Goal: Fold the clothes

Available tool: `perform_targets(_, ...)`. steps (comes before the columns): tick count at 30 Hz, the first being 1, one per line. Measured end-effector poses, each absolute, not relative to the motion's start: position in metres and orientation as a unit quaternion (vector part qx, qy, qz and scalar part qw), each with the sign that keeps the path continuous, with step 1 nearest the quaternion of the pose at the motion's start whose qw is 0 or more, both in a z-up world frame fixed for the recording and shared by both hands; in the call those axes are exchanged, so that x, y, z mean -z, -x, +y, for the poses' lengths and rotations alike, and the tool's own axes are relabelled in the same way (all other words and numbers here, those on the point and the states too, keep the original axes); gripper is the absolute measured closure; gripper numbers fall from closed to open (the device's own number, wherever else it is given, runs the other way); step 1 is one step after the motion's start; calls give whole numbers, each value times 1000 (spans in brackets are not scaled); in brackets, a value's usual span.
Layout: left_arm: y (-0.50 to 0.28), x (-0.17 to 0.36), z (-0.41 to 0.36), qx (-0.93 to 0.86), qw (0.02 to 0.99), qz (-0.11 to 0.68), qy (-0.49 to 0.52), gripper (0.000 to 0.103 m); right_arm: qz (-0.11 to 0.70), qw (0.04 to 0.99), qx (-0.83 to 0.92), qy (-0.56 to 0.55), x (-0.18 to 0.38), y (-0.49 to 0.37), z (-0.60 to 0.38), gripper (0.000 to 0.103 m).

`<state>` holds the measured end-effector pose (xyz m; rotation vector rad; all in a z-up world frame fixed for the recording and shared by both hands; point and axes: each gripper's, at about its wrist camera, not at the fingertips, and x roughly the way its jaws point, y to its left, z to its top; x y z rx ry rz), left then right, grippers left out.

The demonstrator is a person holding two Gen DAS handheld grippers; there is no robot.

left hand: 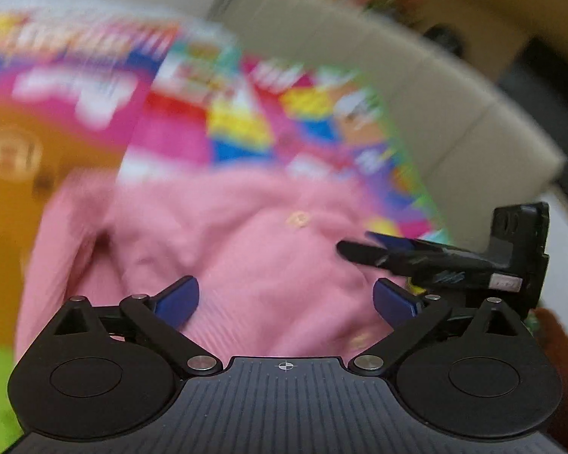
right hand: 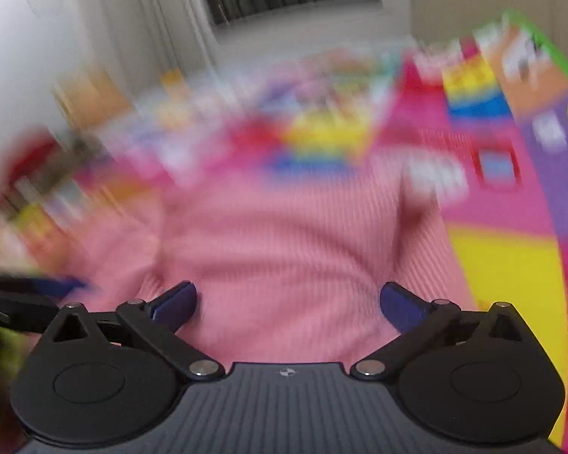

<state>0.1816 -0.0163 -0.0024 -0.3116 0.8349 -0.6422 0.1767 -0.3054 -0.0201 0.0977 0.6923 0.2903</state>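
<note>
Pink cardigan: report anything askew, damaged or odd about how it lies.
The pink cardigan lies rumpled on the colourful play mat, with folds bunched along its left side in the left wrist view, not spread flat. No damage shows, though both views are blurred. Both grippers hang open above it, holding nothing.

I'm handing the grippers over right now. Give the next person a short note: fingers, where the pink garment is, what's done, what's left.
Left gripper: fingers wide open, nothing between them, over the pink knit cardigan.
Right gripper: fingers wide open, nothing held, over the same garment's ribbed panel; it also shows at the right of the left wrist view.
Cardigan lies on the colourful play mat, buttons facing up, fabric bunched at the left.
Done: both views are blurred, so fold progress cannot be judged.
Left: regrip and finish folding.
</note>
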Motion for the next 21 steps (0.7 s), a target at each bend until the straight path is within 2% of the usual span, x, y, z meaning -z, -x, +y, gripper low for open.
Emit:
perform_targets(11,-147,19,-38,307,895,322,13,0,319,937,-136,-36,26,-167,-301,0)
perform_targets(21,-145,22,-35,309,898,314,13,0,321,935,-145,-51,30,-168,-308,0)
